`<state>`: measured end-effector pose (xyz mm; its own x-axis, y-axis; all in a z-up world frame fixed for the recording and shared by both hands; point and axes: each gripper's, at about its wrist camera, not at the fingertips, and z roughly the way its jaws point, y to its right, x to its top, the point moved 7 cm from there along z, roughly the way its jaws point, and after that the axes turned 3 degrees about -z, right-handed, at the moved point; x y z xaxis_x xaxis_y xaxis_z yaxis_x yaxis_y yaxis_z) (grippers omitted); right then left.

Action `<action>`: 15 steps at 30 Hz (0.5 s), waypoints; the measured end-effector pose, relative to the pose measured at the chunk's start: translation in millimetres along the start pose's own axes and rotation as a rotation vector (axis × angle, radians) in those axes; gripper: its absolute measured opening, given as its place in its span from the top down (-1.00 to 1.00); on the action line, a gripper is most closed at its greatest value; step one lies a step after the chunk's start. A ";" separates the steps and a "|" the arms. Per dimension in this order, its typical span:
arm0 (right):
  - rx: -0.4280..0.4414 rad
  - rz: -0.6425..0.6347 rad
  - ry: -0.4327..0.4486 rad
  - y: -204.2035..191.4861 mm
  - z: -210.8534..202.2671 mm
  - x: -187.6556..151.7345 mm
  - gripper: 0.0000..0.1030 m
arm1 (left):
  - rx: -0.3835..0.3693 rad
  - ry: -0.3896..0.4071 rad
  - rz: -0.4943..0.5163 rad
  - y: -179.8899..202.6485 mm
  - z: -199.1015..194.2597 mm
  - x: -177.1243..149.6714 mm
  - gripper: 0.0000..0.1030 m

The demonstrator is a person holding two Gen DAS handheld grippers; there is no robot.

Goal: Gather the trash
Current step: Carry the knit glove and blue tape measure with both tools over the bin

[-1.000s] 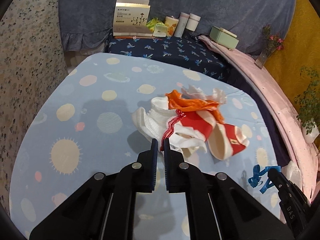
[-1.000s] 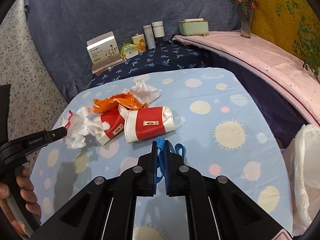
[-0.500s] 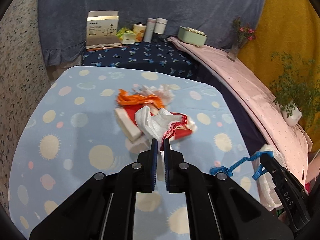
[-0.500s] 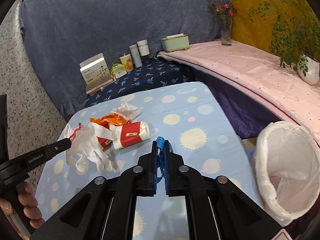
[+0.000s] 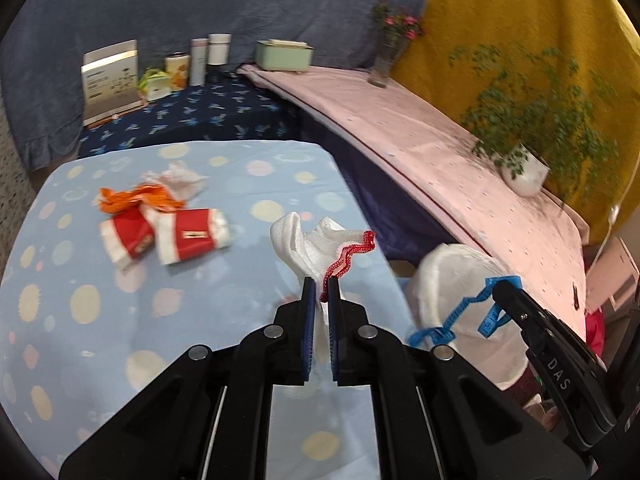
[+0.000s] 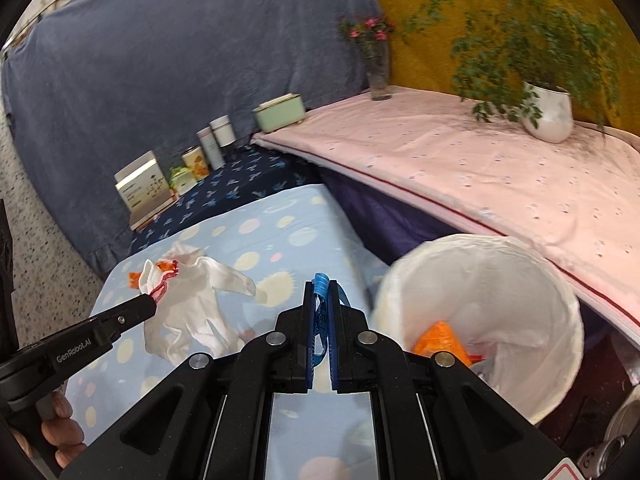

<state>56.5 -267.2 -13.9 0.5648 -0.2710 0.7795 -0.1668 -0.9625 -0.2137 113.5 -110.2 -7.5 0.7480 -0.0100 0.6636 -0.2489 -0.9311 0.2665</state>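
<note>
Both grippers have swung from the middle of the counter [image 5: 80, 304] toward its right edge, and the white-lined bin [image 6: 552, 288], barely seen a second ago, now fills the lower right of the right wrist view. The left gripper [image 5: 320, 284] has its fingers pinching the red-trimmed cuff of a white glove [image 5: 308, 240], which hangs lifted clear of the blue spotted cloth, near the counter's right edge. The right gripper [image 6: 320, 292] has its fingers pressed on a blue ribbon [image 6: 320, 286], just short of the bin's rim, with the counter's edge close below it. An orange scrap [image 6: 440, 340] lies inside the bin. Left behind on the counter are two red-and-white cups [image 5: 188, 236], an orange wrapper [image 5: 136, 200] and a crumpled tissue [image 5: 180, 178], all well apart from the edge. Open cloth lies between them and both grippers.
</note>
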 end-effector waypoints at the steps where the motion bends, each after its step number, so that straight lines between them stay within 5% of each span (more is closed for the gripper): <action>1: -0.011 0.009 0.002 10.2 -2.9 0.2 0.89 | -0.009 -0.006 0.011 10.0 2.7 -2.0 0.89; 15: -0.112 0.093 0.024 106.5 -25.2 -4.7 0.89 | -0.121 -0.071 0.151 123.2 34.1 -27.0 0.89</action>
<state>15.8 -368.3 -25.5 0.5235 -0.3572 0.7735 -0.3074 -0.9259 -0.2195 83.6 -237.1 -16.5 0.7372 -0.1762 0.6523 -0.4306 -0.8665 0.2526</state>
